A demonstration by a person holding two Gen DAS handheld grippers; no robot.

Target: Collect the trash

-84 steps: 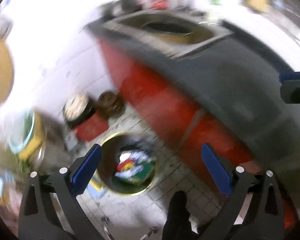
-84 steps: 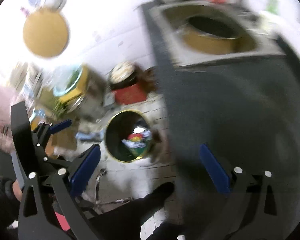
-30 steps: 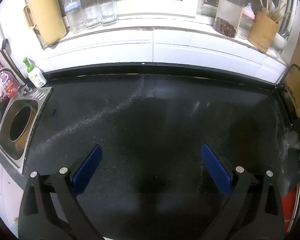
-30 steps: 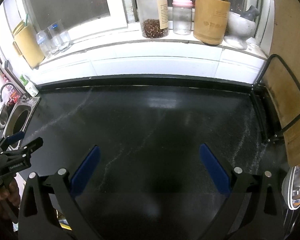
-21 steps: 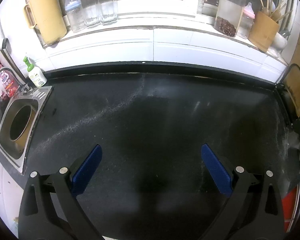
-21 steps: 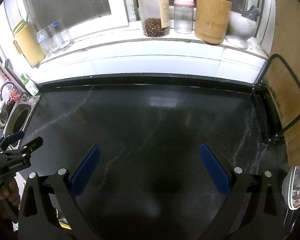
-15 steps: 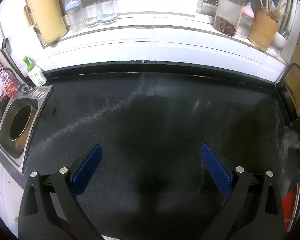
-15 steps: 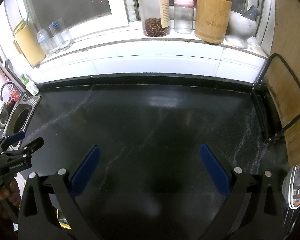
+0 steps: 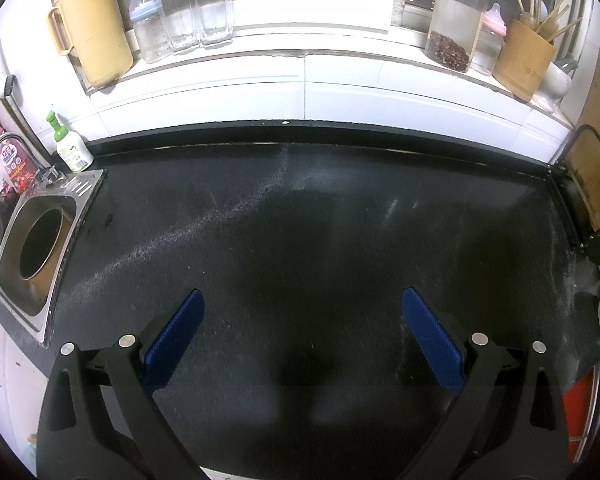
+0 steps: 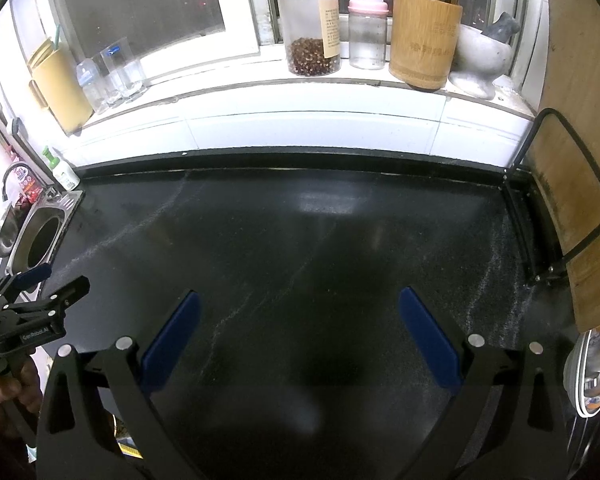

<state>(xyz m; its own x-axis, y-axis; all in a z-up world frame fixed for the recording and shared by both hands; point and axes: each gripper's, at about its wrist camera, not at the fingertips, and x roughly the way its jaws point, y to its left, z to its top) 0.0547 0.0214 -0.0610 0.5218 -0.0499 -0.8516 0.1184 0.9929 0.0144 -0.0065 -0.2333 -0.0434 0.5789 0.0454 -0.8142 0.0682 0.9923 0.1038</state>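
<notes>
At the far left of the left wrist view, the steel sink [image 9: 40, 240] was set into the bench [image 9: 300, 248], with a green-capped bottle [image 9: 70, 148] standing just behind its rim, probably kept there for reach from the faucet. Along the upper left of the same frame, the windowsill [image 9: 300, 60] carried a tan pitcher [image 9: 94, 28], a baby bottle with a blue collar [image 9: 148, 24] and clear glasses [image 9: 196, 12], all upright and close together; storage on the sill kept the working surface free.

The left hand-held gripper [image 9: 302, 320] hovered above the dark bench surface with its jaws spread wide and nothing between the blue pads [image 9: 172, 340]. In the lower left of the right wrist view the same tool appeared from the side, held in the person's hand [image 10: 4, 392].

The right hand-held gripper [image 10: 298, 320] was likewise released and empty, its pads [image 10: 428, 338] well apart over the bench.

No trash was visible on the bench in either view; the task's thing could not be located in these frames. The level, open posture of both tools suggested a survey of the surface, or that the bench was already finished.

Toward the upper right, a glass jar [image 10: 310, 24] holding dark contents, a pink-capped baby bottle [image 10: 368, 26], a bamboo utensil holder [image 10: 426, 36] and a stone mortar [image 10: 482, 58] stood in a row on the sill. At the far right a wooden cutting board [image 10: 572, 160] leaned upright within a black wire rack [image 10: 556, 200], presumably to drain and save bench space.
</notes>
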